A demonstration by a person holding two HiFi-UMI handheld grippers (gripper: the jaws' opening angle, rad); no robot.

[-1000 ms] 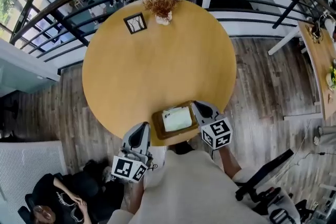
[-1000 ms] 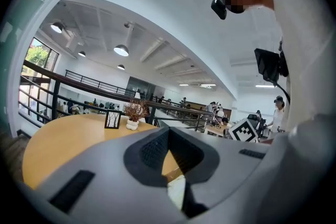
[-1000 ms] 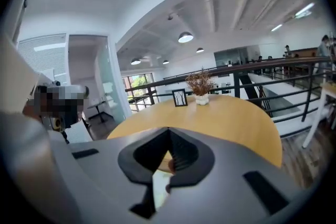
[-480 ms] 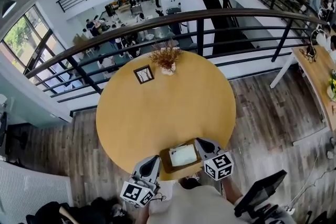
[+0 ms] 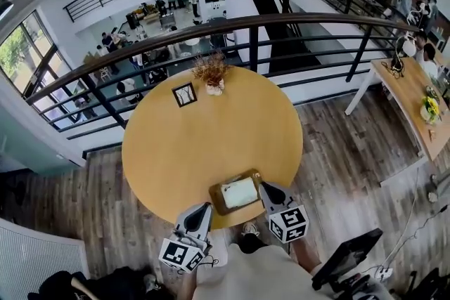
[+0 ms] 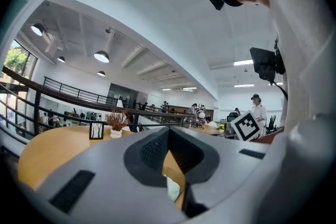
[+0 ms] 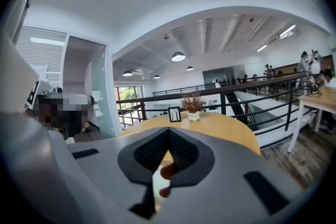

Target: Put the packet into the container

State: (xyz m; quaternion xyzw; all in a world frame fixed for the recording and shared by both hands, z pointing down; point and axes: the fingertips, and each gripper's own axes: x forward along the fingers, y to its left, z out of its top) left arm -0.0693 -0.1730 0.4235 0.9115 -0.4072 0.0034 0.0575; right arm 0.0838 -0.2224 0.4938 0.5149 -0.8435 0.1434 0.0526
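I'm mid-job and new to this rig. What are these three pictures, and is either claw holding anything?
There is no robot arm here: a person holds a two-jaw claw in each hand. The wide picture comes from a camera on the person's head, looking down on a round table. The left claw and the right claw hover at its near edge, one on each side of a brown container. A white packet already lies in the container. A small picture frame and a dried plant stand at the far side of the table. The other two pictures each look along one claw's own jaws. Both pairs of jaws are closed and hold nothing.
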